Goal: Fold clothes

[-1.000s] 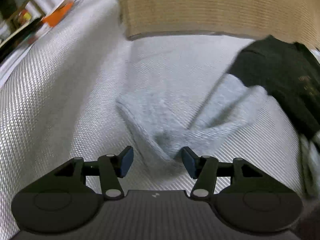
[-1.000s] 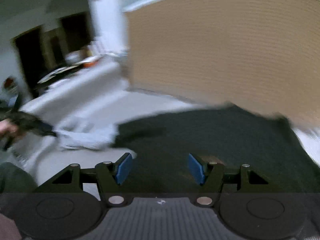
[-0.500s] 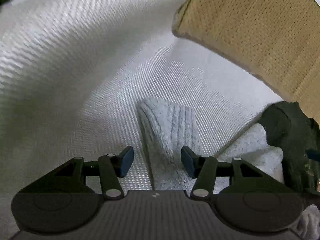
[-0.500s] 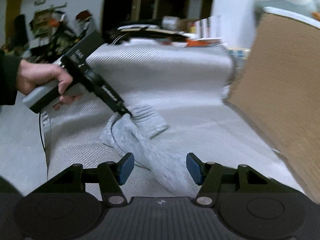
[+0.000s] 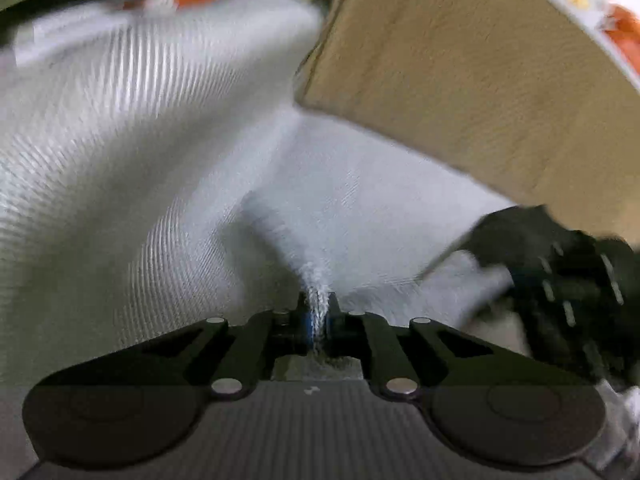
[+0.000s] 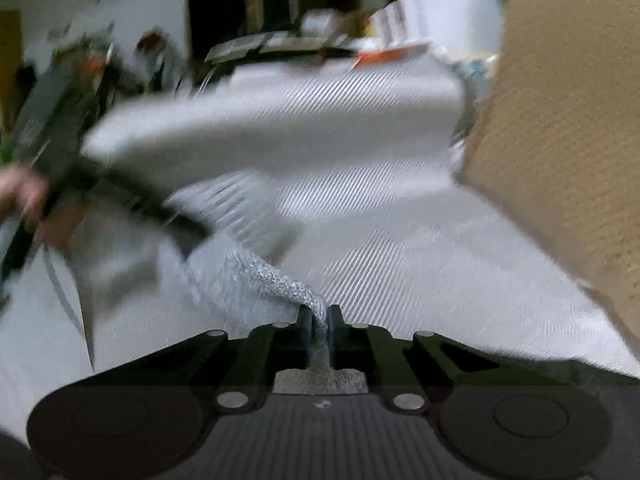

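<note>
Left wrist view shows the left hand-held gripper point(image 5: 317, 316) with its jaws just closed, pinching a bunched fold of the grey knit garment point(image 5: 280, 240), which spreads away from the jaws over the white woven cloth point(image 5: 120, 140) that covers the surface. A dark garment point(image 5: 560, 264) lies at the right, overlapping a pale part of the clothing, below the tan textured panel point(image 5: 480, 80) that rises behind. In the right wrist view the right hand-held gripper point(image 6: 319, 322) has likewise just closed and pinches a twisted ridge of the same grey knit garment point(image 6: 256, 268); the fabric runs up and left toward the other hand-held gripper, blurred, held in the person's hand point(image 6: 20, 196) at the left edge. Both views are smeared by motion, so finer detail cannot be made out.
</note>
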A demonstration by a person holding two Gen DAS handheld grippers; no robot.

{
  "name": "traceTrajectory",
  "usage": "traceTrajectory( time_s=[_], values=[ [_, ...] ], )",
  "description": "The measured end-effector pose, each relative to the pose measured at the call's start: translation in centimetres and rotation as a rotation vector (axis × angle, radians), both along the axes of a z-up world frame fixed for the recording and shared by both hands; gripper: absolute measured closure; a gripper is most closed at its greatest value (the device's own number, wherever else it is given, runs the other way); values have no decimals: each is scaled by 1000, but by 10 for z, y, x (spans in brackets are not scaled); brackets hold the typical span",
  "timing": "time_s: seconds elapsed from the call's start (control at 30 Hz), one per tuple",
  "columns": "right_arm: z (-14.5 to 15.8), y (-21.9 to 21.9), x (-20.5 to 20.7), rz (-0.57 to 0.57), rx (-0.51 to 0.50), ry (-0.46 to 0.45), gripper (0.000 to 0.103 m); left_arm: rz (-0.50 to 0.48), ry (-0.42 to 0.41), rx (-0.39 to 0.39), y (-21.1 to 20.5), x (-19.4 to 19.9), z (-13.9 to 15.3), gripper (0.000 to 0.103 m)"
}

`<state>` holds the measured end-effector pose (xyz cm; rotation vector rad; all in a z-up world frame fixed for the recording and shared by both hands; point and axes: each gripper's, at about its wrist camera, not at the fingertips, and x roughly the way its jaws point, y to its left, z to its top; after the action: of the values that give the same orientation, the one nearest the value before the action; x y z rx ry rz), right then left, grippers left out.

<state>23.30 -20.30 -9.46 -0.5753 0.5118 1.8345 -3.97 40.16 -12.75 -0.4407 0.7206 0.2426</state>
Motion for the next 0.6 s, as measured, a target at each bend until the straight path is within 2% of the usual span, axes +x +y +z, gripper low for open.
traceTrajectory(
  time_s=[0.07, 0.13, 0.2, 0.27, 0.4, 0.5, 0.6],
  values=[
    [23, 5, 16, -27, 24, 59, 95, -43, -72, -39, -11, -19, 21, 96],
    [40, 11, 24, -32, 40, 71, 95, -85, -129, -61, -22, -35, 42, 96],
    [50, 19, 27, -22, 38, 83, 95, -122, -147, -43, -37, -48, 60, 96],
    [51, 27, 25, -28, 32, 95, 95, -142, -138, -53, -46, -54, 64, 94],
    [29, 40, 20, -26, -58, 95, 95, -158, 17, -2, -56, -54, 37, 93],
    [20, 26, 15, 23, -73, 103, 95, -142, 146, -20, -54, -49, -3, 93],
    [31, 2, 8, 56, -39, 63, 95, -104, 201, -69, -48, -44, -36, 93]
  ],
)
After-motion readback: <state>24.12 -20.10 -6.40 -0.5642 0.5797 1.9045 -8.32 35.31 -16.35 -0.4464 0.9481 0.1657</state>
